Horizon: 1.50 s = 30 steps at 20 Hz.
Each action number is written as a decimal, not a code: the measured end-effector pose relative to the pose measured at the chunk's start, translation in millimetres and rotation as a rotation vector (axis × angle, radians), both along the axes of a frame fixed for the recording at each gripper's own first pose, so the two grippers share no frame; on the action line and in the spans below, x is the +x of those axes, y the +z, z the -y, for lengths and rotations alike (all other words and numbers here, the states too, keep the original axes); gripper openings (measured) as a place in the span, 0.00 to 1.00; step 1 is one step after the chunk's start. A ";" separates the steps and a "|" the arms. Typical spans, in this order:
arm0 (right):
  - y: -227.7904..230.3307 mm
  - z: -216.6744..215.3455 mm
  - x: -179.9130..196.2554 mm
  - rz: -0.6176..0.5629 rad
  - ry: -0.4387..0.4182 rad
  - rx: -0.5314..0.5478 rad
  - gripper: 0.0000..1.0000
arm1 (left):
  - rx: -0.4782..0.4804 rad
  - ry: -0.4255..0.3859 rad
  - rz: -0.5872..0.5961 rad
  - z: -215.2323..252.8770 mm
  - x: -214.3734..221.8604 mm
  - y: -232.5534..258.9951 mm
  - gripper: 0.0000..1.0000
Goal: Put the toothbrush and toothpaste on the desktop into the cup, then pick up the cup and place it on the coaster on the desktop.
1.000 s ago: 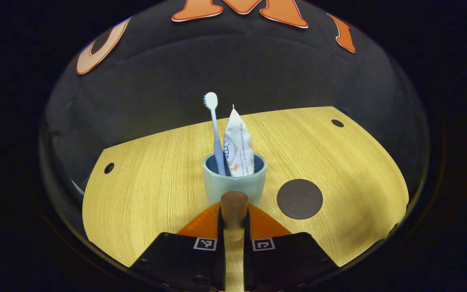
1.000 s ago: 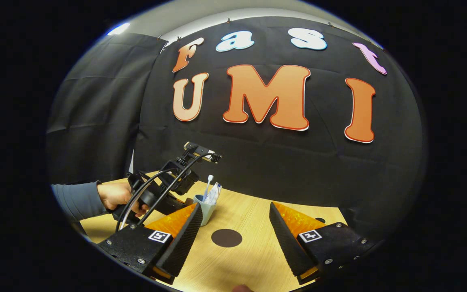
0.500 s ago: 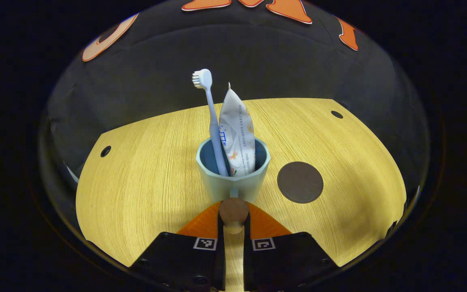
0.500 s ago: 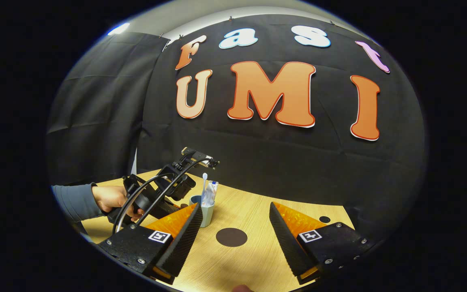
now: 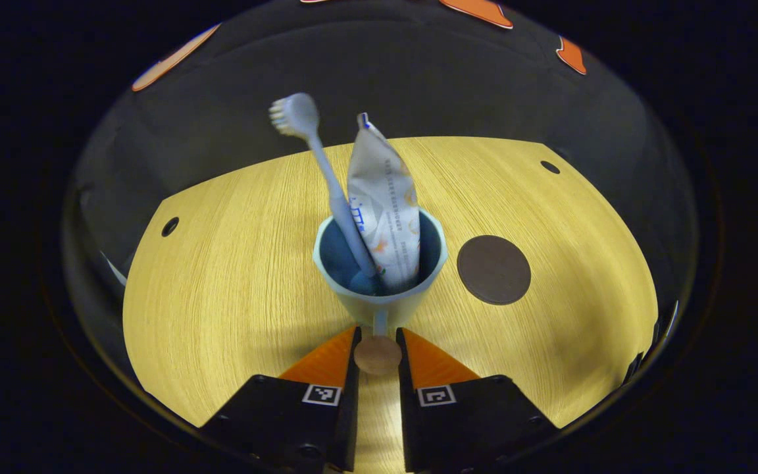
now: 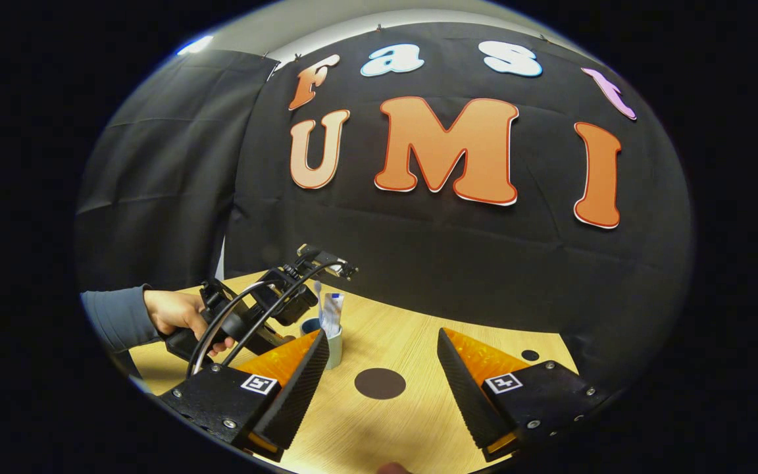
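Left gripper view looks down over the wooden counter [image 5: 234,276], the biggest thing before me, pale and grained, with small dark holes near its far corners. On its right part lies the coaster [image 5: 493,269], a flat dark disc, bare, just to the right of the cup [image 5: 380,299] and not touching it. The cup is pale blue-green with a darker inside, and it sits straight ahead of my left claw [image 5: 378,345]. That claw's two fingers are drawn close together with the cup's round wooden knob handle [image 5: 378,354] pinched between them. I cannot tell from here whether the cup's base rests on the counter or hangs above it. Inside the cup stands the toothpaste [image 5: 382,217], a white tube with its crimped end up, leaning on the right wall. Beside it on the left is the toothbrush [image 5: 326,181], handle down in the cup, bristled head tilting up and to the left.

Right gripper view shows my right claw [image 6: 379,375] held well apart and clamped on nothing, above the counter [image 6: 412,421], with the coaster [image 6: 379,383] between its fingers farther off. Off to the left my hand [image 6: 178,316] holds the left claw's black frame beside the cup [image 6: 333,345].
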State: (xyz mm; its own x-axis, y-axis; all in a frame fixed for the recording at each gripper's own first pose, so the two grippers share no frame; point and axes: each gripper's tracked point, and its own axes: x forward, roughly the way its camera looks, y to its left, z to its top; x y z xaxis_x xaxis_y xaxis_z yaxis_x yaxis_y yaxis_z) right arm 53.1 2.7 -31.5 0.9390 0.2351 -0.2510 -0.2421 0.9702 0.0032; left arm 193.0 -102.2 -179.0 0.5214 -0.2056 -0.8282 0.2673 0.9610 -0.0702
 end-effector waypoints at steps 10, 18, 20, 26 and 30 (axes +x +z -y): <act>1.4 9.0 -2.4 0.008 -0.014 0.008 0.99 | 0.115 -0.103 -0.056 1.1 14.7 -7.8 0.52; -13.5 14.7 1.5 -0.018 -0.023 0.070 0.99 | 0.165 -0.095 -0.115 -2.1 15.5 -26.9 0.37; -19.5 16.9 3.0 -0.031 -0.028 0.062 0.99 | 0.136 -0.094 -0.107 0.2 18.6 -23.0 0.31; -21.4 17.0 1.6 -0.037 -0.031 0.059 0.99 | 0.111 -0.060 -0.084 -0.1 42.0 -17.5 0.24; -20.8 18.9 0.0 -0.035 -0.037 0.050 0.99 | 0.087 -0.043 -0.079 7.6 66.2 -12.9 0.24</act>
